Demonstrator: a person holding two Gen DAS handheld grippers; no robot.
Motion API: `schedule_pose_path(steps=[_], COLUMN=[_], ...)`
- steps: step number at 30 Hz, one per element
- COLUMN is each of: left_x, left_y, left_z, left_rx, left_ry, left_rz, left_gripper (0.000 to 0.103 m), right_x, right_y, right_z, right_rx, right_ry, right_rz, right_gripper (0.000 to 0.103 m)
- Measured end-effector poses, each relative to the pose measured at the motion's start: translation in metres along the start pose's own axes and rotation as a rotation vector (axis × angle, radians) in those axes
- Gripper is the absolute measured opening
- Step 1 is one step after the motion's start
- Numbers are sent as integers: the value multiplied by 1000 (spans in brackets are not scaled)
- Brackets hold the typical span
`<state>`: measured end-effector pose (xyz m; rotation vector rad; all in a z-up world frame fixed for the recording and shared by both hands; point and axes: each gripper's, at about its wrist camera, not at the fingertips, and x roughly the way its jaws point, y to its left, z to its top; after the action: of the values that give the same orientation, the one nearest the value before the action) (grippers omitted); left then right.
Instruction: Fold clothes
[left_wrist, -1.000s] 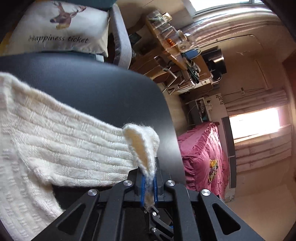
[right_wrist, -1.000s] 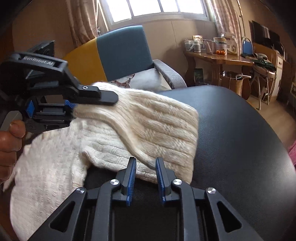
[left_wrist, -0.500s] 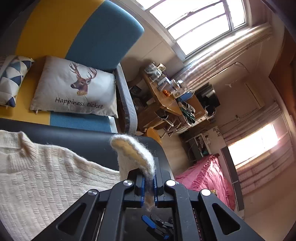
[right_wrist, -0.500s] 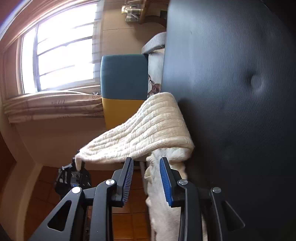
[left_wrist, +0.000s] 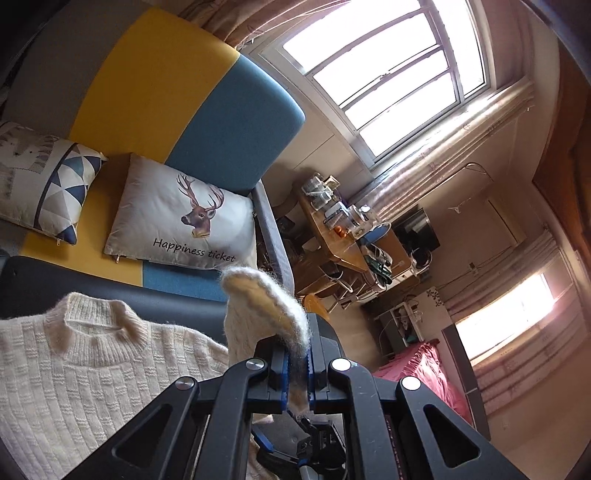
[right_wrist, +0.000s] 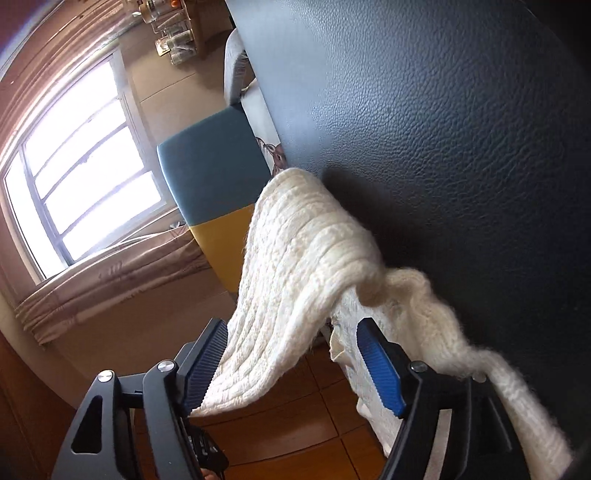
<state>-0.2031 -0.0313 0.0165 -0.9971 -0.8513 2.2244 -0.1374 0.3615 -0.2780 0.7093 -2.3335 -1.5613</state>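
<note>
A cream knitted sweater (left_wrist: 85, 380) lies on a black leather surface (right_wrist: 461, 129), its neck opening toward the sofa. My left gripper (left_wrist: 297, 363) is shut on the end of a sleeve (left_wrist: 266, 299), which stands up out of the jaws in a folded loop. In the right wrist view the sleeve (right_wrist: 295, 288) stretches taut above the surface, and part of the sweater (right_wrist: 443, 325) bunches below it. My right gripper (right_wrist: 291, 365) is open, with the stretched sleeve running between its blue pads (right_wrist: 380, 365), apart from them.
A yellow and blue sofa (left_wrist: 207, 110) with a deer cushion (left_wrist: 192, 218) and a triangle-pattern cushion (left_wrist: 48, 188) stands behind the black surface. A cluttered wooden desk (left_wrist: 343, 236) and a pink bed (left_wrist: 424, 373) lie to the right. A window (right_wrist: 74, 192) is behind.
My left gripper has lifted the sleeve end up and back, pulling it taut. My right gripper has rolled sideways, moved in under the sleeve and opened wider.
</note>
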Motion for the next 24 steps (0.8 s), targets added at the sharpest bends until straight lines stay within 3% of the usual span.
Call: schedule_pose_path(steps=[5, 11, 18, 24], left_x=[-30, -66, -59, -44], left_y=[34, 107, 200, 242], left_z=[-4, -28, -69, -99], left_rx=[-23, -96, -192, -188], left_ry=[-22, -39, 45, 123], left_rz=[22, 98, 262, 383], left_gripper=[7, 7, 7, 7], right_x=[20, 27, 38, 38], right_y=[14, 27, 19, 29], right_z=[3, 0, -6, -8], right_rx=[-60, -205, -246, -312], right_ry=[-22, -43, -2, -12], right_rz=[2, -108, -192, -264], right_gripper=[75, 75, 74, 74])
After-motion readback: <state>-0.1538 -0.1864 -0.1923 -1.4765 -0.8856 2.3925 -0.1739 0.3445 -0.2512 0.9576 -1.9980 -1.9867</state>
